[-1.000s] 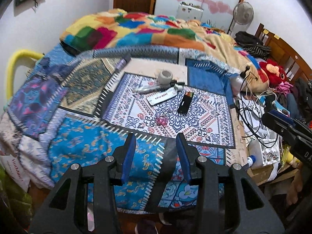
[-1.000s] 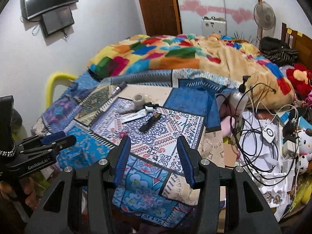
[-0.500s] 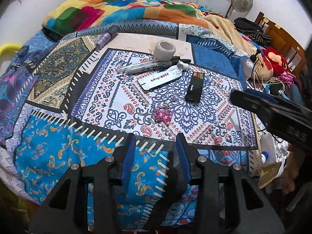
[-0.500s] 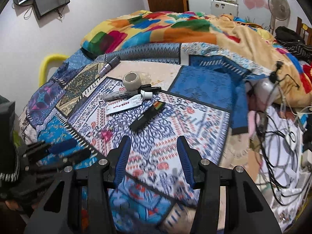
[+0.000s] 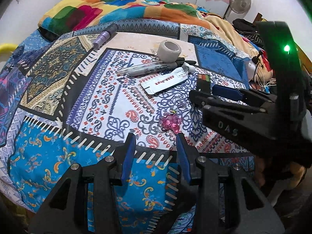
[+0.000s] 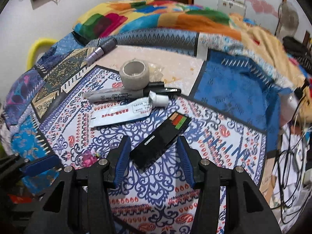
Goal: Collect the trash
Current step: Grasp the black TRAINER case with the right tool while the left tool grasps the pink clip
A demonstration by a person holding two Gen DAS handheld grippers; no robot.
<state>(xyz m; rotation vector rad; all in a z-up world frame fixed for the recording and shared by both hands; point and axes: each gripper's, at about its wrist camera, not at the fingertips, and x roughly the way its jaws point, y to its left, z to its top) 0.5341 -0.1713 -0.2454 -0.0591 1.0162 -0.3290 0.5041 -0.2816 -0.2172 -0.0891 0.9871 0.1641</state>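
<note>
Small items lie on a patterned bedspread (image 5: 109, 105). In the right wrist view a black box (image 6: 159, 140) with coloured stripes shows between the fingers of my open right gripper (image 6: 153, 139), whose pads stand clear of its sides. Beyond it lie a flattened white tube (image 6: 124, 111), a grey marker (image 6: 117, 96) and a tape roll (image 6: 134, 76). A crumpled pink wrapper (image 5: 170, 123) lies just ahead of my open, empty left gripper (image 5: 155, 136). The right gripper (image 5: 202, 92) reaches in from the right in the left wrist view, over the box (image 5: 203, 82).
A purple cylinder (image 5: 105, 36) lies at the far left of the spread. A bright patchwork blanket (image 5: 117, 9) is bunched behind. Tangled cables (image 6: 288, 156) and clutter hang off the right side. A yellow bar (image 6: 37, 48) stands left.
Both grippers have dropped closer to the bedspread. The right one came forward over the black box; the left one closed in on the pink wrapper. Neither jaw has changed its width.
</note>
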